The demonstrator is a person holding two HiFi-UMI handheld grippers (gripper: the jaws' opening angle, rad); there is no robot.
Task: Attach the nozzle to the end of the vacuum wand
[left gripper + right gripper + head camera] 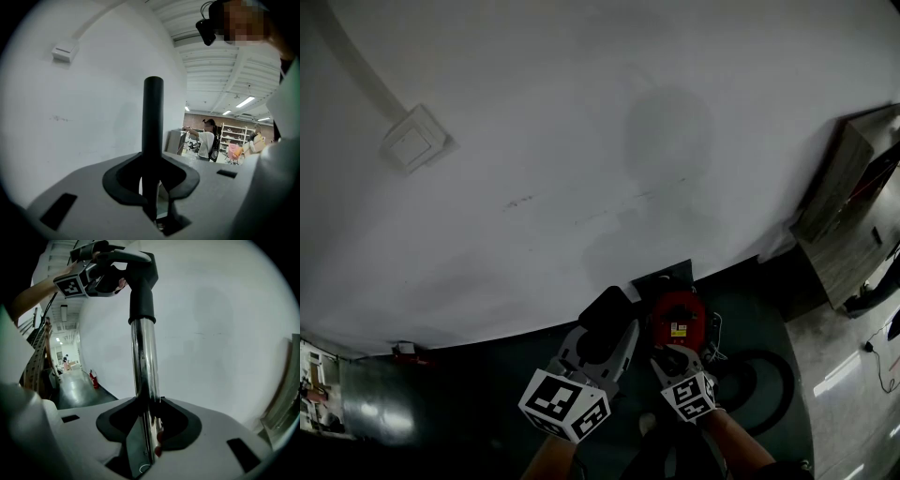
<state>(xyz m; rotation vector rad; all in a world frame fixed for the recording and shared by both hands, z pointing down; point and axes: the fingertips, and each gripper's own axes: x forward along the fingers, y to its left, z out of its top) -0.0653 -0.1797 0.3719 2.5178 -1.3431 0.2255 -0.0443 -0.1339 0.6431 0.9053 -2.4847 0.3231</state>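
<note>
The vacuum wand (144, 362) is a shiny chrome tube. It stands upright between the jaws of the right gripper (149, 427), pinched at its lower part and rising straight out of them. The nozzle (140, 282) is matte black: its collar sleeves the wand's top end, then it bends over into the jaws of the left gripper (152, 187), which clamp its straight round stem.

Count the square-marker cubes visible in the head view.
2. One marker cube is low, left of centre, on the left gripper; the other is just right of it, on the right gripper. None appears hidden.
</note>
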